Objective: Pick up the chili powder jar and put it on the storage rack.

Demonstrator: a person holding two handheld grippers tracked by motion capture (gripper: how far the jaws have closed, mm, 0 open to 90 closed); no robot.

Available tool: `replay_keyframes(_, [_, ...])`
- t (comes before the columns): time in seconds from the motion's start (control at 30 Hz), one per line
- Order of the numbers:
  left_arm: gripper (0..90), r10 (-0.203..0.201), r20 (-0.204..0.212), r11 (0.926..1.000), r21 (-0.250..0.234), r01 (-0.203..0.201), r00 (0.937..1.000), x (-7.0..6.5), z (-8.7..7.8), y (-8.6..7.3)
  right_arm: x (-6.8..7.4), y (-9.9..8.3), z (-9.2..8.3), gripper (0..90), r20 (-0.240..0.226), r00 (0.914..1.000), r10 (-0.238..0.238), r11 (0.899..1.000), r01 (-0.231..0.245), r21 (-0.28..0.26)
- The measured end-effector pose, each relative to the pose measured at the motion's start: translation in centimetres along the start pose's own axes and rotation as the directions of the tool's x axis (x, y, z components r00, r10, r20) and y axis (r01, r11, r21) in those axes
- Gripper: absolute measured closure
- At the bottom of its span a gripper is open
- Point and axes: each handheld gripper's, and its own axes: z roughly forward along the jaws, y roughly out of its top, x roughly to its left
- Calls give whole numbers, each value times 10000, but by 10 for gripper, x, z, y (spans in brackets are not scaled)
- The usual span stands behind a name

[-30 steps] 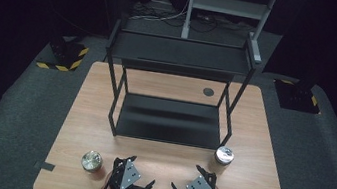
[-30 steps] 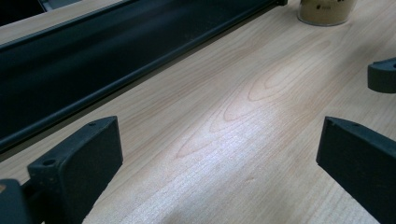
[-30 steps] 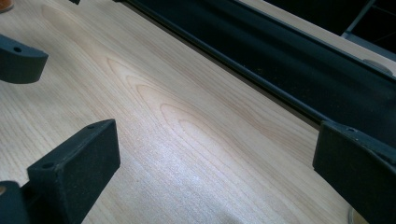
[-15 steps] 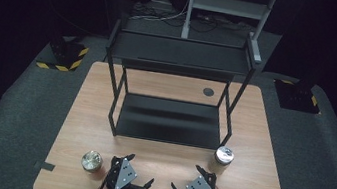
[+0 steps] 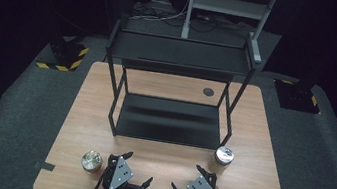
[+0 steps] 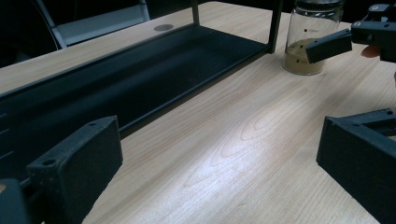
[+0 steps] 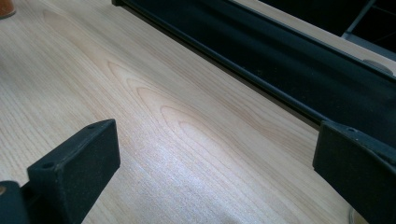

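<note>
At the near edge of the desk (image 5: 251,137) both hands rest with their tools held low. The left gripper (image 5: 137,174) has its jaws spread wide with nothing between them, and the right gripper (image 5: 189,179) is likewise spread and empty. Just left of the left gripper, near the front left corner, stands a jar (image 5: 91,161) with a shiny lid. Just beyond the right gripper, toward the right edge, stands a second jar (image 5: 223,157); in the left gripper view it (image 6: 312,39) is clear glass with brownish powder in the bottom.

Further in, across the middle of the desk, stands a black shelf (image 5: 167,119) with a low tray and an upper tier.

This looks like the opening step: nothing is picked up, and each gripper sits beside a jar. The likely next move is to turn one gripper toward its jar, bring the open jaws around the glass body and close on it squarely, keeping it upright.

The left jar's contents are hard to make out from above. The lid of the right jar is cut off at the top of the left gripper view, and the far surroundings are too dark to read.
</note>
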Motion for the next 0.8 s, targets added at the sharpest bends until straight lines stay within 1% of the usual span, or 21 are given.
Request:
replay_keyframes(0.07, [6, -69, 28, 9999, -103, 69, 10000, 1, -1, 1, 0, 0, 0, 0, 0, 10000, -2, 10000, 2, -5])
replay_keyframes(0.2, [6, 70, -8, 9998, -205, -70, 10000, 3, -5, 7, 0, 0, 0, 0, -2, 10000, -78, 10000, 78, -6])
replay_keyframes(0.33, [5, 53, -50, 9988, -478, -55, 10000, 4, -13, 10, 0, 0, 0, 0, -16, 9999, -104, 9999, 104, 18])
replay_keyframes(0.43, [5, 10, -74, 9983, -588, -14, 10000, 6, -18, 11, 0, 1, 0, 0, -15, 10000, -80, 10000, 80, 32])
replay_keyframes(0.7, [5, -49, -374, 9975, -710, 22, 9993, 12, -37, 11, -1, 0, 0, 0, -34, 10000, -21, 10000, 21, 21])
replay_keyframes(0.8, [5, -160, -551, 9973, -718, 120, 9984, 16, -45, 9, 0, 0, 0, 0, -26, 10000, -27, 10000, 27, 26])
